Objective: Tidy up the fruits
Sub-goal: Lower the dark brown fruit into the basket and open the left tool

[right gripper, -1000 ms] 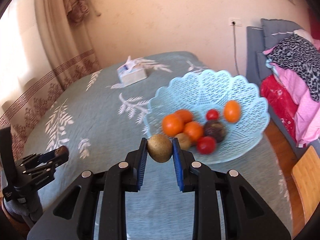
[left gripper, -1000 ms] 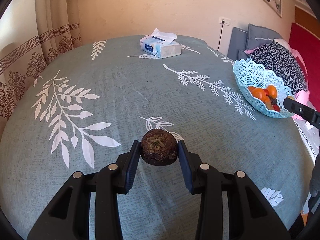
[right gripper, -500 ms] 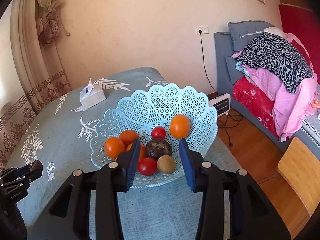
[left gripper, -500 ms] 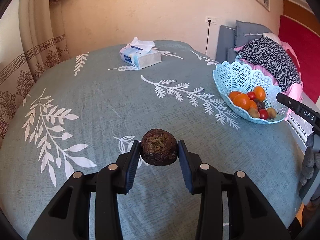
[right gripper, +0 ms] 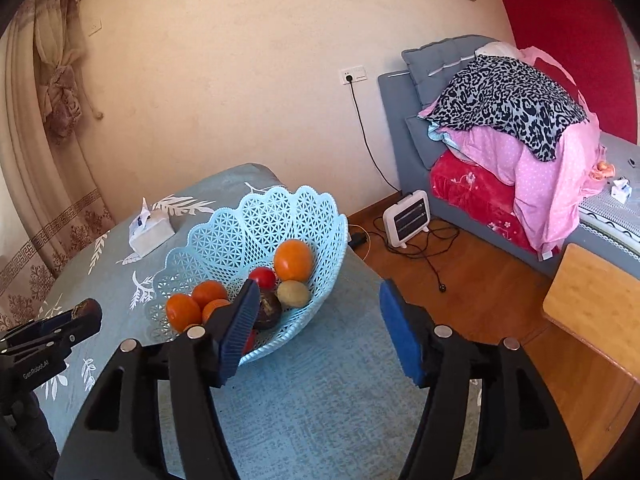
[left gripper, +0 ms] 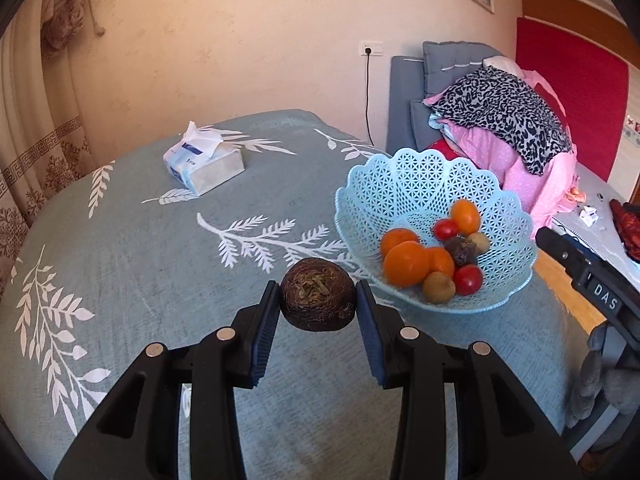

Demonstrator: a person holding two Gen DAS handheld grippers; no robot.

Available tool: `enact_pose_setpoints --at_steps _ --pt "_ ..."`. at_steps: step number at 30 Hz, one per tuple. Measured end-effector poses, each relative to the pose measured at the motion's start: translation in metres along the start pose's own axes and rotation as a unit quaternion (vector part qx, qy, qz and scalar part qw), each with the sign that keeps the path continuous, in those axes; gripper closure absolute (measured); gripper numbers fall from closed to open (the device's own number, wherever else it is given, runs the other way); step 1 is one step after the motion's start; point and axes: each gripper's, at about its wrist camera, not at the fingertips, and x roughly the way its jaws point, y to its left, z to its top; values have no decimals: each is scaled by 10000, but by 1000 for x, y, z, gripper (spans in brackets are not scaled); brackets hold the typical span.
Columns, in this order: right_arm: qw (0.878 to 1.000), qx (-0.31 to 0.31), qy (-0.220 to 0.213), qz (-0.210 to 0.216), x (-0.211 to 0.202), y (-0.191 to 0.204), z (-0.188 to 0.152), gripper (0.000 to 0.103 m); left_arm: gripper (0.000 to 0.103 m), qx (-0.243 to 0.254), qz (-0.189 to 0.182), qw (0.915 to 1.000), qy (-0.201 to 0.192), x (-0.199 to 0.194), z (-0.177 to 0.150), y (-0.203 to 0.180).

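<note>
Emptied since a second earlier, the right gripper [right gripper: 316,328] gaped beside the fruit basket [left gripper: 404,184], while the left gripper [left gripper: 317,312] pinched the last dark fruit [left gripper: 318,300].

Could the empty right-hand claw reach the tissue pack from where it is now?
Probably not directly. The right gripper is open and empty, but the blue basket of fruit stands between it and the tissue pack farther back on the table, so it would have to go over or around.
</note>
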Motion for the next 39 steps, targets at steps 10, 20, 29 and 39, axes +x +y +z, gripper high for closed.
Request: enact_pose_setpoints --at_steps 10,20,29,39 --pt "9998 179 32 81 3 -5 -6 34 64 263 -271 9992 -113 29 32 -48" --pt "9993 289 46 252 1 -9 -9 32 64 356 -475 9982 72 61 47 -74" --pt "9991 310 58 267 1 -8 -9 32 58 398 -479 9980 -56 65 53 -81" --pt "9993 224 111 289 1 -4 -11 25 23 200 121 9997 -116 53 45 -50"
